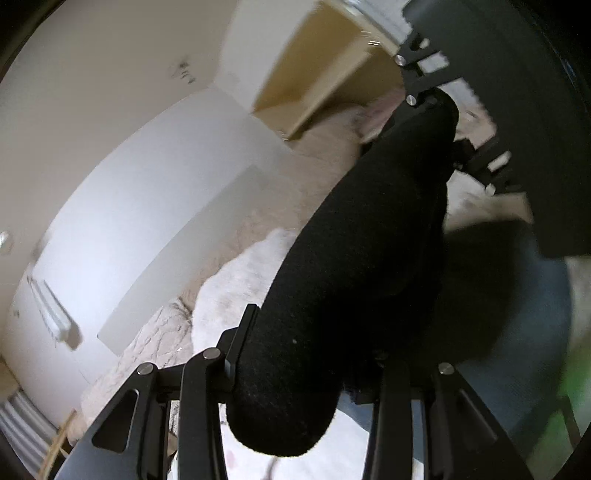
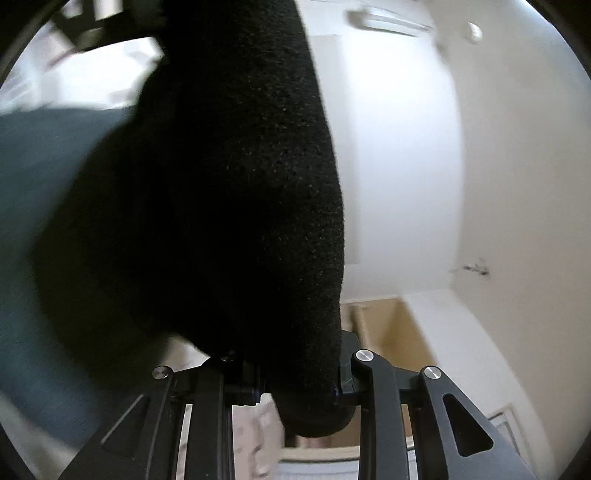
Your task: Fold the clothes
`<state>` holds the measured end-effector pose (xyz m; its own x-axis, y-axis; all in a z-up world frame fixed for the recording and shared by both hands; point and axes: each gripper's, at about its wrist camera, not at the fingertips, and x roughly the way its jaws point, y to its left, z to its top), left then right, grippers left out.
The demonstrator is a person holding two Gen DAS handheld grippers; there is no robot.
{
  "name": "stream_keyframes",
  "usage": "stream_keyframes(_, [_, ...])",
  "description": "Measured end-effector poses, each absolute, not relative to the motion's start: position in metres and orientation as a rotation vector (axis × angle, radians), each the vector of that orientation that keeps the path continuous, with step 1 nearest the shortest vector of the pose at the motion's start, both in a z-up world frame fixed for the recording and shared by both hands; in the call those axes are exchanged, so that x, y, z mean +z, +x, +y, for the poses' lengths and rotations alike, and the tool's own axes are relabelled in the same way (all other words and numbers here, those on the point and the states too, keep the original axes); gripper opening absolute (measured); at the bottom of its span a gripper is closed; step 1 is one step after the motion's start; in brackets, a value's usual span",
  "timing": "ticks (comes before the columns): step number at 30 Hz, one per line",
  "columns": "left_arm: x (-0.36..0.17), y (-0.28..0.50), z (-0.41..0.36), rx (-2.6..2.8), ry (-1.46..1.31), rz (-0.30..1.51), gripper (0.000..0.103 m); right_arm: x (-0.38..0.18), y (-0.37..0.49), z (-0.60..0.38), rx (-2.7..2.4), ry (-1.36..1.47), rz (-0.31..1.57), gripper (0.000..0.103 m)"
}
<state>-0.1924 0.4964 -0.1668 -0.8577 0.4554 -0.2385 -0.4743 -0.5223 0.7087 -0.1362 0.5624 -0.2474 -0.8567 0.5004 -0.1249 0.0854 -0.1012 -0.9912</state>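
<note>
- We are gripping a black knit garment [image 1: 354, 258] with both tools; it is stretching as a thick rolled band from one tool to the other.
- The left gripper [image 1: 295, 373] is standing partly closed, with its pads pressing on one end of the black knit garment; the bunched end is bulging out below the jaws toward the camera.
- In the left wrist view, the right gripper [image 1: 428, 99] is appearing at the upper right, clamping the far end of the same garment.
- The right gripper [image 2: 299, 380] is likewise standing narrowly closed on the fabric, which is filling the gap between its fingers and rising up and to the left across the right wrist view.
- The left gripper [image 2: 85, 29] is showing only as a blurred dark linkage at the top left of the right wrist view.
- The garment is hanging in the air above a bed with a pale patterned cover [image 1: 258, 206].
- A blue-grey cloth [image 1: 524, 317] is lying on the bed below the garment.
- A white furry blanket [image 1: 240, 288] is lying beside the blue-grey cloth.
- A white wall [image 2: 406, 147] is standing behind.
- A tan wooden unit [image 1: 317, 62] is standing against that wall.
</note>
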Motion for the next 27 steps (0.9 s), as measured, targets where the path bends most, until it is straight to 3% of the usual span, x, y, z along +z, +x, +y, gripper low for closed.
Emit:
stream_keyframes(9, [-0.257,-0.152,0.484,2.118,0.006,1.418,0.038,-0.318,-0.087,0.584,2.178,-0.893,-1.982,0.026])
stream_keyframes(13, [-0.274,-0.127,0.504,2.07,-0.005,1.473,0.038,-0.323,-0.085,0.597,2.244,-0.935,-1.991,0.028])
stream_keyframes(17, [-0.266,-0.112,0.512,2.029,-0.067,1.462,0.041,-0.314,-0.076,0.607,2.292,-0.989,-2.004,0.042])
stream_keyframes(19, [-0.267,-0.105,0.509,2.013,-0.121,1.421,0.046,-0.302,-0.068,0.615,2.335,-1.082,-1.965,0.058])
stream_keyframes(20, [-0.265,-0.106,0.51,2.005,-0.156,1.391,0.047,-0.291,-0.063,0.622,2.368,-1.163,-1.908,0.068])
stream_keyframes(22, [-0.257,-0.103,0.492,2.001,-0.255,1.3,0.047,-0.265,-0.07,0.62,2.448,-1.317,-1.727,0.068])
stream_keyframes(27, [-0.207,-0.095,0.461,2.041,-0.515,0.894,0.047,-0.179,-0.083,0.645,2.822,-1.349,-0.715,0.068])
